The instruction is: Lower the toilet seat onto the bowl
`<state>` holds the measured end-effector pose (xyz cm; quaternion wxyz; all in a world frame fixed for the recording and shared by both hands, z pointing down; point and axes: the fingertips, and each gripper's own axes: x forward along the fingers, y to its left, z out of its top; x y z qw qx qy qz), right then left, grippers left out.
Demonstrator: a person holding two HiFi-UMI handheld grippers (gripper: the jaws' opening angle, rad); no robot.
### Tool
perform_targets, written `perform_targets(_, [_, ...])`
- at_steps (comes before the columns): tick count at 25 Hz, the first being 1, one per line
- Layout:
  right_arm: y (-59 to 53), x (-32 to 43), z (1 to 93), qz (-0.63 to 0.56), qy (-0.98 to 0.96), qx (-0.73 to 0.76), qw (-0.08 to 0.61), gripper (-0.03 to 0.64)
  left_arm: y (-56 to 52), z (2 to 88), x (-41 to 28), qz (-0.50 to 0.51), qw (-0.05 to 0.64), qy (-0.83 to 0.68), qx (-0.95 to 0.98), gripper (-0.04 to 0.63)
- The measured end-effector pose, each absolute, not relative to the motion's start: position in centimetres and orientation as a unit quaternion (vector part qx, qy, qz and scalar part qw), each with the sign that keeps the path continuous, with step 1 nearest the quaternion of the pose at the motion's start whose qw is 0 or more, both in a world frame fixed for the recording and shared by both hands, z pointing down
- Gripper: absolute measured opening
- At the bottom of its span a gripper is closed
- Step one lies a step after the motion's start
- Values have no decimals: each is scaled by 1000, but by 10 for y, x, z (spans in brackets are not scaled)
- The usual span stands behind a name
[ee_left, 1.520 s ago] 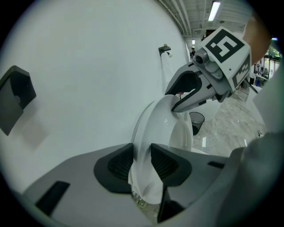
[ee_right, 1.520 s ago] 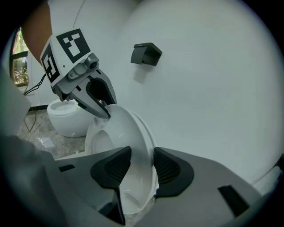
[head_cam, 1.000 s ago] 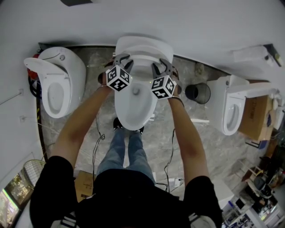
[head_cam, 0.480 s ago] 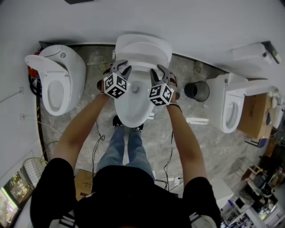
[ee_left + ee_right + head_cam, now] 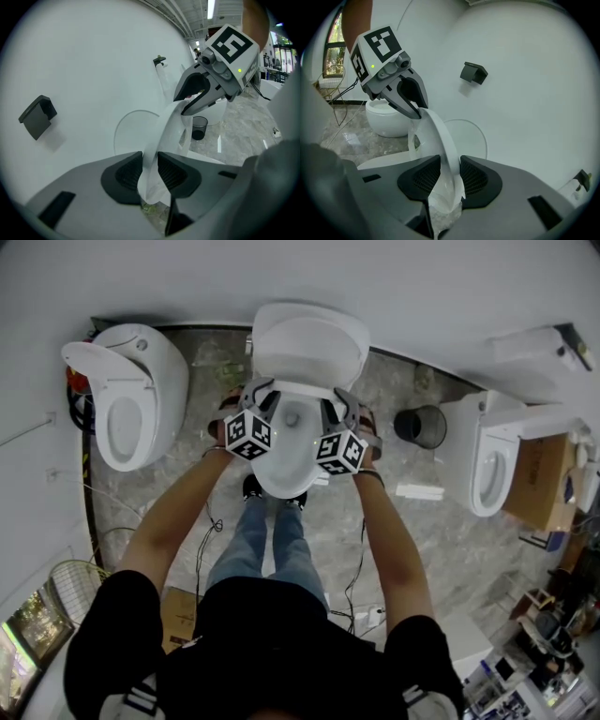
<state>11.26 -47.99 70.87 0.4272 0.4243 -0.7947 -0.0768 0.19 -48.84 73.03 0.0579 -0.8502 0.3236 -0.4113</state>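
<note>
The middle toilet stands against the wall with its lid (image 5: 309,345) upright. Its white seat (image 5: 294,427) is tilted above the bowl (image 5: 281,487), partway down. My left gripper (image 5: 259,393) is shut on the seat's left rim, and my right gripper (image 5: 339,401) is shut on the right rim. In the left gripper view the seat rim (image 5: 164,133) runs up from between my left gripper's (image 5: 150,171) black pads to the right gripper (image 5: 197,96) across it. The right gripper view mirrors this: the rim (image 5: 440,138) sits pinched in my right gripper (image 5: 450,177), with the left gripper (image 5: 412,101) beyond.
A second toilet (image 5: 131,399) stands to the left and a third (image 5: 487,474) to the right. A black bin (image 5: 420,426) sits between the middle and right toilets. A cardboard box (image 5: 539,479) is far right. Cables (image 5: 211,531) trail on the marble floor by my feet.
Both grippers have come away from the wall toward my body with the seat rim in them, so the seat has tipped further from the upright lid.
</note>
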Motion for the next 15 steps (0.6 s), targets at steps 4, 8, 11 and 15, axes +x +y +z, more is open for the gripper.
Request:
perform_targets(4, [-460,109,711,-79,-794,419,433,140,-468,734,-2,-417,64,317,-850,101])
perform_targets(8, [-442,105,715,-82,-794,413,438,138,-450,736,-6,-418,61,314,-850,100])
perform_targets(11, [-425,104,720,-87,-793,407,444,137,-434,740,-7,-419,59,311,-851,100])
perform_targets(15, [-404,104,727,-88,-792,404,449,135,-413,747,-7,-422,58,307,-851,103])
